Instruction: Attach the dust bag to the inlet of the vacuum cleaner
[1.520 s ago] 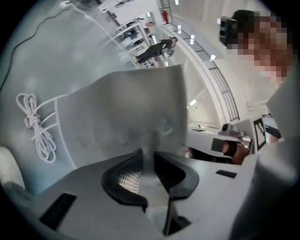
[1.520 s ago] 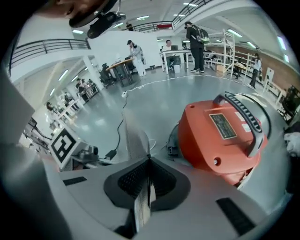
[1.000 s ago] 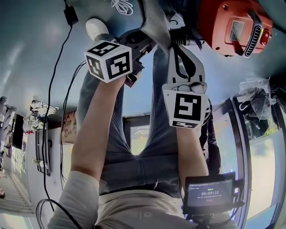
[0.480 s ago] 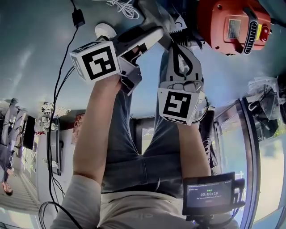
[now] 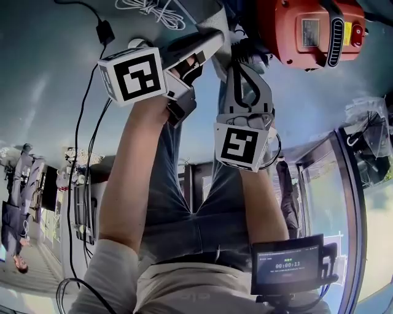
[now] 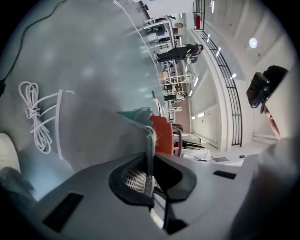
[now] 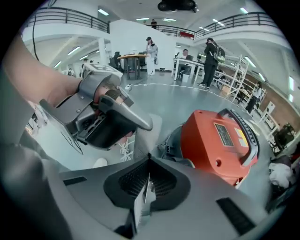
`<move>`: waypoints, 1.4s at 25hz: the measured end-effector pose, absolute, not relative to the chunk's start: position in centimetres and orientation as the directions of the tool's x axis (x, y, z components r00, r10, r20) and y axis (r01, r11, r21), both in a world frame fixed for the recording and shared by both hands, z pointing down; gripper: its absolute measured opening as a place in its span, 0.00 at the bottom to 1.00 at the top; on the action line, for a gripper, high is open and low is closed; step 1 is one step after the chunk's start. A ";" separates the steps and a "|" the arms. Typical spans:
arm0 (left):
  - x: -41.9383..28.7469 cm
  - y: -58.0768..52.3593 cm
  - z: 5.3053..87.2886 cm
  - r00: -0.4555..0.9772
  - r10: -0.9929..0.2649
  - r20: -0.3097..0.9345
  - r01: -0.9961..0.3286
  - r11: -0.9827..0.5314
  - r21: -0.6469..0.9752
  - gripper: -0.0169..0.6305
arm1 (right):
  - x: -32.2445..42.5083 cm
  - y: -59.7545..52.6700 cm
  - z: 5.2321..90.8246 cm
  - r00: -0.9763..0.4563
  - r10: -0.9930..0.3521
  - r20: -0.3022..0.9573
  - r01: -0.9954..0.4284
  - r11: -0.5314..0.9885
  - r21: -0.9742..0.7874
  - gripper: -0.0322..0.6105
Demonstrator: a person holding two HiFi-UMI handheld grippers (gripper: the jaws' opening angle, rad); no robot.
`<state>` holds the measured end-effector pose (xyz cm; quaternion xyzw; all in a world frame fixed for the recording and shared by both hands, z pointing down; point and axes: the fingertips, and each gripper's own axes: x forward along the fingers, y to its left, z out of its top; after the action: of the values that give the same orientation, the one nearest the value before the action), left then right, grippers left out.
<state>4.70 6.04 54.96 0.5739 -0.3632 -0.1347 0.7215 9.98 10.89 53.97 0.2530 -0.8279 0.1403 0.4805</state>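
The left claw (image 6: 150, 187) and right claw (image 7: 149, 187) are each pinched together on a thin edge of the grey dust bag (image 5: 212, 18), held near the orange vacuum cleaner (image 5: 307, 30); such shallow bites could let the limp cloth slip or sag, so its mouth misses the inlet. The vacuum cleaner and a coiled white cord (image 5: 150, 9) lie on a glossy floor (image 5: 49, 67); the room is a large hall with desks.

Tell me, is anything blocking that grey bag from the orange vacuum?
Nothing visible. The left gripper and right gripper pinch the dust bag; the orange vacuum cleaner sits right beside it. Inlet unclear.
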 end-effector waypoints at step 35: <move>4.3 5.7 56.8 0.694 -0.602 0.395 -0.124 0.441 0.889 0.05 | 12.8 15.9 54.5 -0.646 0.163 0.746 -0.639 0.419 -0.645 0.08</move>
<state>4.32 5.73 56.79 0.5053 -0.3592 -0.1556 0.7691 12.78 15.88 54.52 0.1593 -0.7468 0.5150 0.3894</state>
